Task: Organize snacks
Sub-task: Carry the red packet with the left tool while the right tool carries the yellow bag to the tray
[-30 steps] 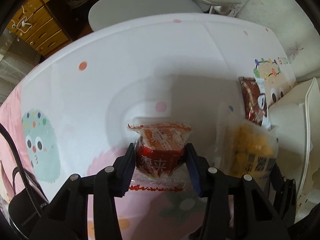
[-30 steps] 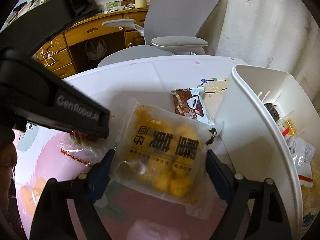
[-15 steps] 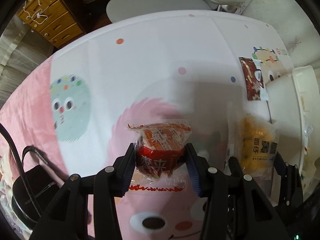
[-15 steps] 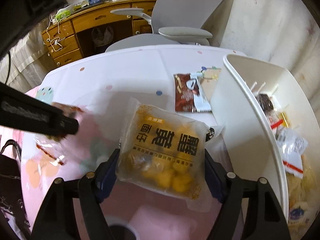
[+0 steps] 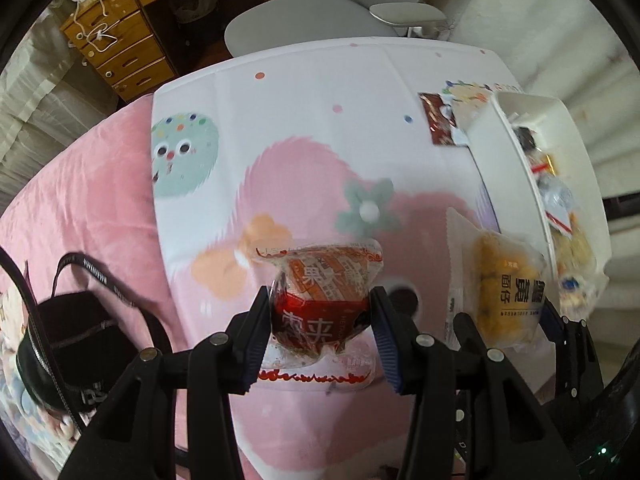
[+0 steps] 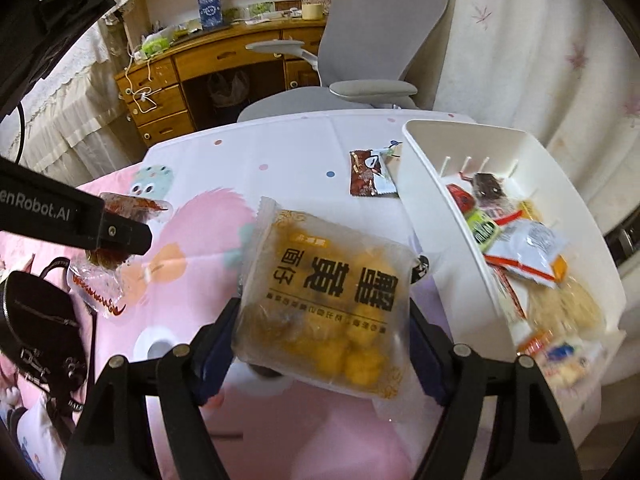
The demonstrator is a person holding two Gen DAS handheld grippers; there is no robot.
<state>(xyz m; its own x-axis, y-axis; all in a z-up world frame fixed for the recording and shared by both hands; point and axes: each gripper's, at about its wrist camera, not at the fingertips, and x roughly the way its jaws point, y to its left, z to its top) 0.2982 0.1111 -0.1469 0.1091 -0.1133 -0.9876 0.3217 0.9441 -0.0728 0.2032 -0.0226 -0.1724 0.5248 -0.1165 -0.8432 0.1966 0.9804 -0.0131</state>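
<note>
Both packets lifted, you're mid-carry toward the white bin [image 6: 432,216].
Left gripper [image 5: 322,322] clamped on the red snack packet [image 5: 320,304], right gripper [image 6: 320,332] clamped on the yellow snack bag [image 6: 324,300], both off the tablecloth [image 5: 288,96]. Next: swing over the bin, release inside. Count: two held, one brown packet [image 6: 362,174] on the table beside the bin, several already binned.

The left gripper [image 5: 322,326] pinches a red snack packet [image 5: 320,300] above the cartoon tablecloth [image 5: 304,120]. To its right hangs a yellow snack bag [image 5: 504,292], beside the white bin [image 5: 496,152] holding more snacks. A brown packet [image 5: 438,122] lies near the bin.
</note>
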